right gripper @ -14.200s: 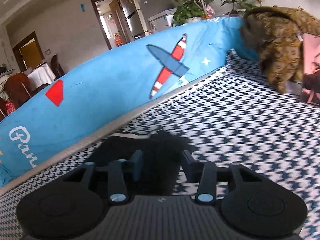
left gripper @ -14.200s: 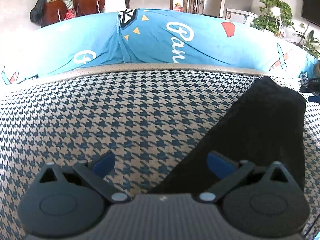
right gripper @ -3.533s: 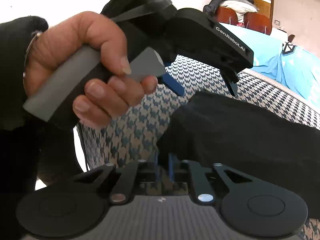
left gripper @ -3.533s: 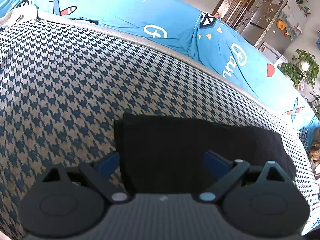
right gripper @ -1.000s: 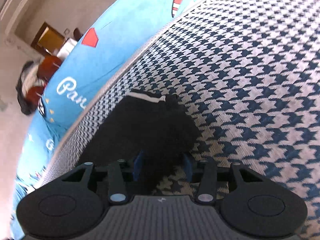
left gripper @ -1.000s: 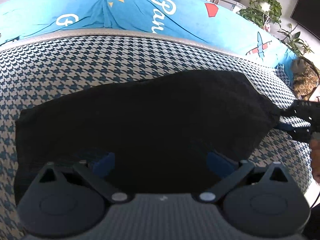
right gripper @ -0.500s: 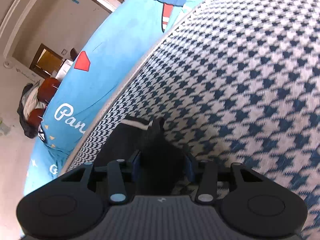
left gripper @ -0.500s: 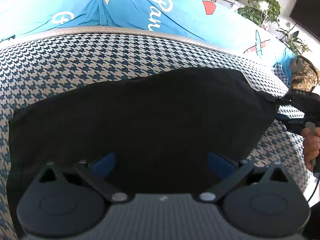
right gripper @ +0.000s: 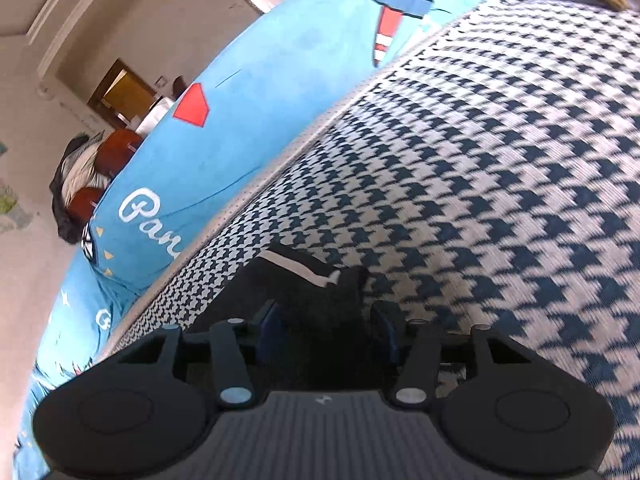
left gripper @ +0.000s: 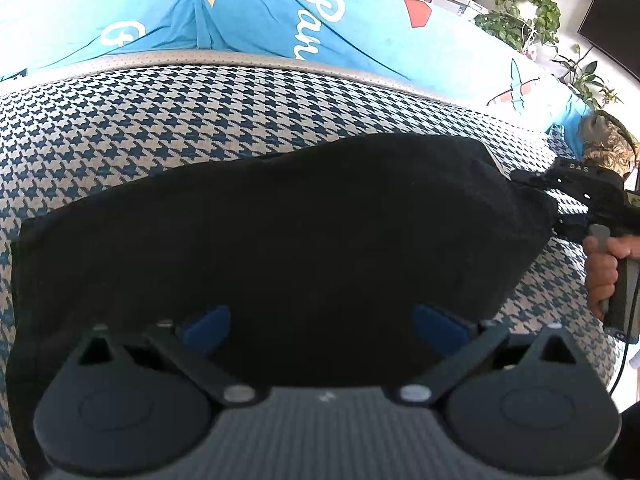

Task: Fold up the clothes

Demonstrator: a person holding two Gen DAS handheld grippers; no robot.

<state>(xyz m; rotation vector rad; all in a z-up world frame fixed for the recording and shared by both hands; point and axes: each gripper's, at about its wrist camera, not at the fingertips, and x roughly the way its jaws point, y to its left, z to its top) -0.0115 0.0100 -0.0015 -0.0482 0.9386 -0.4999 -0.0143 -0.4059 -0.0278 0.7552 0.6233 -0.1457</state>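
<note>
Since a second ago my right tongs (right gripper: 326,328) dragged the black garment's (left gripper: 280,248) corner rightward, pinching it to stretch the cloth flat, while my left tongs (left gripper: 322,326) hover spread above its lower-frame edge.

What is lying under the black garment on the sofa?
The black garment lies spread on the houndstooth-patterned seat cover, which shows all around it. Whether anything else is beneath cannot be seen; the cloth covers that area completely.

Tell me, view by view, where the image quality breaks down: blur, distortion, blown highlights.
Left wrist view: sharp, fisheye-bowed; black garment shows no fabric detail; top-right corner near-white. Right wrist view: houndstooth cover smeared by motion blur, strongest at right; gripper body crisp.
</note>
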